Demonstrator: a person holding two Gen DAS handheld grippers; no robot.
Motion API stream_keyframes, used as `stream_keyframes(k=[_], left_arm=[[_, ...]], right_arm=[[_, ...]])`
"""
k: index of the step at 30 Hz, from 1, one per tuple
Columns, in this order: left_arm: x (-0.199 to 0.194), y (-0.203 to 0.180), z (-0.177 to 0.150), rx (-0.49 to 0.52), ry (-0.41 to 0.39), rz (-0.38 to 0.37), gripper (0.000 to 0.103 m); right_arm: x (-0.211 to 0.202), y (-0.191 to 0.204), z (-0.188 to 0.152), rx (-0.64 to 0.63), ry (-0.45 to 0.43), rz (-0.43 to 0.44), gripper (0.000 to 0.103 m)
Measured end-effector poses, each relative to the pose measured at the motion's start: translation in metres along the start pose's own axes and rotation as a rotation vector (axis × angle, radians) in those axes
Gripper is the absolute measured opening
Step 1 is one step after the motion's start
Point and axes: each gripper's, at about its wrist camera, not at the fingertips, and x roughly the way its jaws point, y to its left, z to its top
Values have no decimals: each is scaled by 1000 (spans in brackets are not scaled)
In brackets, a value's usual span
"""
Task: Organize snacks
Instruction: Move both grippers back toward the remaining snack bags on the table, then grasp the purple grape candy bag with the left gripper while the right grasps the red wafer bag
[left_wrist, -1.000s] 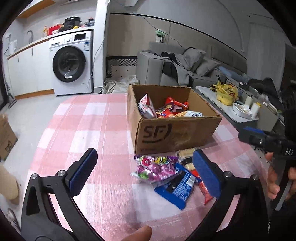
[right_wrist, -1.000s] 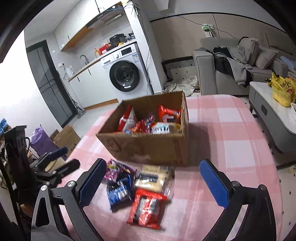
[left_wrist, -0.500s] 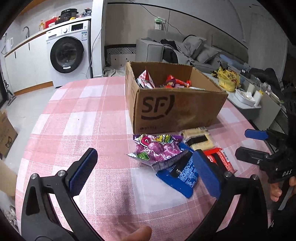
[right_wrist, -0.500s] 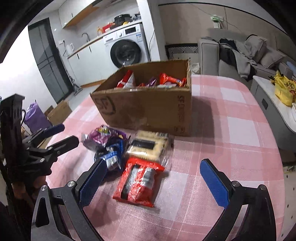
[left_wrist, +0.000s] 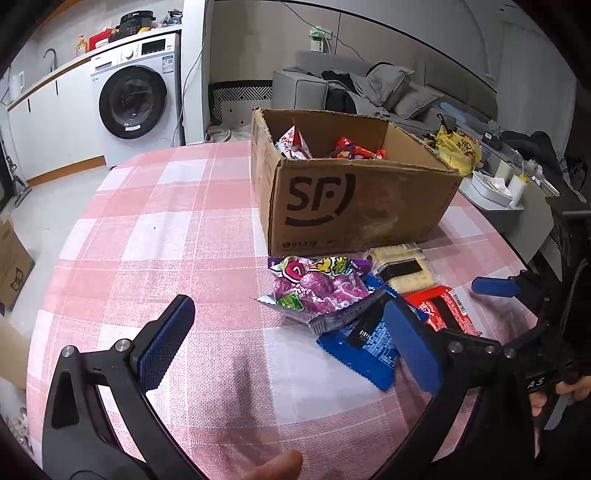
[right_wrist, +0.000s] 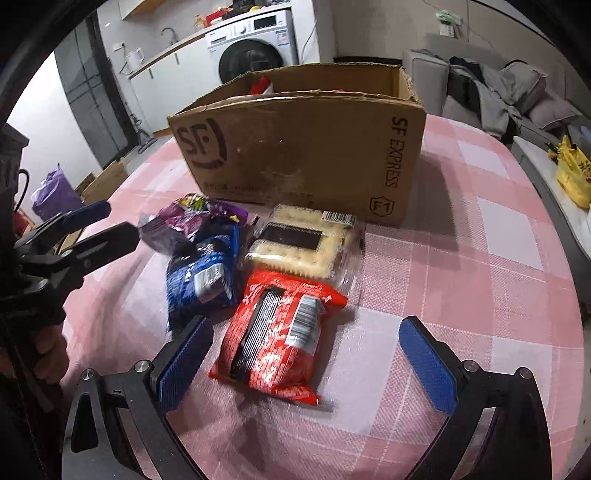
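Both grippers hovering, jaws apart, nothing gripped. Right gripper (right_wrist: 299, 365) lining up on red packet (right_wrist: 277, 332), lying on tabletop (right_wrist: 480, 258) before cardboard box (right_wrist: 303, 155). Next, I'd judge: descend, clamp, drop into box.

The bench (right_wrist: 498, 258) is round and covered with a pink and white checked cloth. A brown cardboard box (right_wrist: 306, 158) printed "SF" stands on it, open at the top. Four snack packs lie on the cloth just in front of the box's printed face: a pale cracker pack (right_wrist: 301, 242) almost touching the box, a red pack (right_wrist: 280, 336) overlapping the cracker pack's near edge, a blue pack (right_wrist: 201, 275) beside the red one, and a purple candy bag (right_wrist: 194, 219) resting partly on the blue pack.
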Motion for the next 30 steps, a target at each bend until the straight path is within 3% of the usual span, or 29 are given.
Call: stream_keyframes(k=[10,20,30], left_arm=[[5,0,-3,4,12,1,102],[8,0,-4,4,17,4,102],[11,1,-3,-10,33,-4,102]], right_arm=[[0,-16,1,17,-10,-55,103],[-5,-17,-1,22,4,-19,103],[0,-36,-4,61,31,-78,103]])
